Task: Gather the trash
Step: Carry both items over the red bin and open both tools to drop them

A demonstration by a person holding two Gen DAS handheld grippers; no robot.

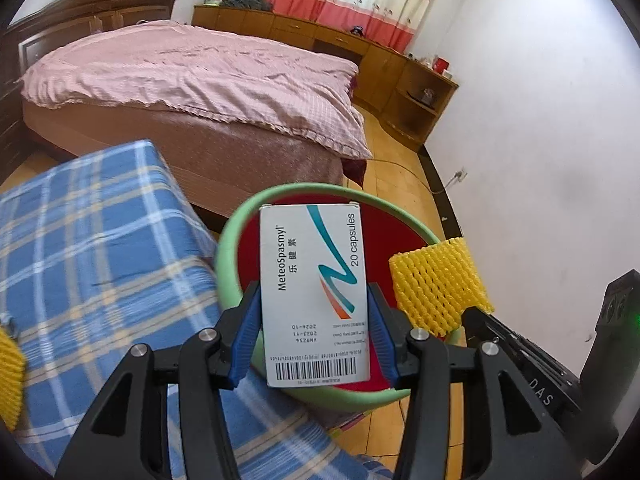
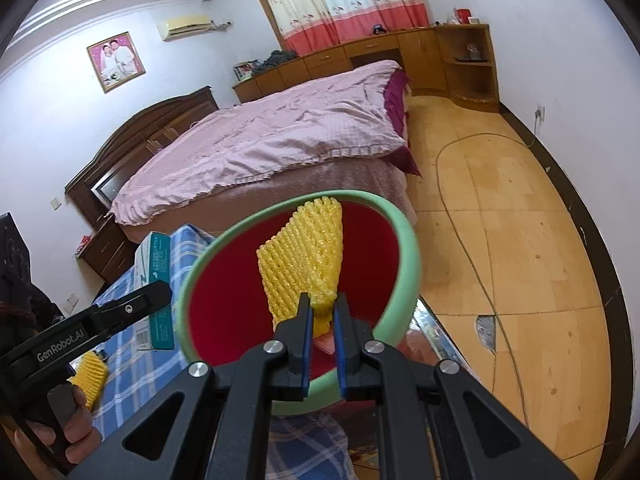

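Note:
My left gripper (image 1: 314,316) is shut on a white medicine box (image 1: 314,292) and holds it upright over the green-rimmed bin with a red liner (image 1: 280,194). My right gripper (image 2: 322,312) is shut on a yellow foam net sleeve (image 2: 304,264) and holds it over the same bin (image 2: 404,240). The sleeve also shows in the left wrist view (image 1: 438,284) at the bin's right rim. The box shows in the right wrist view (image 2: 158,264) left of the bin. Another yellow foam net (image 2: 90,376) lies on the blue plaid cloth (image 1: 92,256).
A bed with a pink cover (image 1: 192,76) stands behind the bin. Wooden cabinets (image 1: 384,64) line the far wall. A cable (image 2: 460,220) runs across the wooden floor (image 2: 520,240). A white wall (image 1: 540,140) is on the right.

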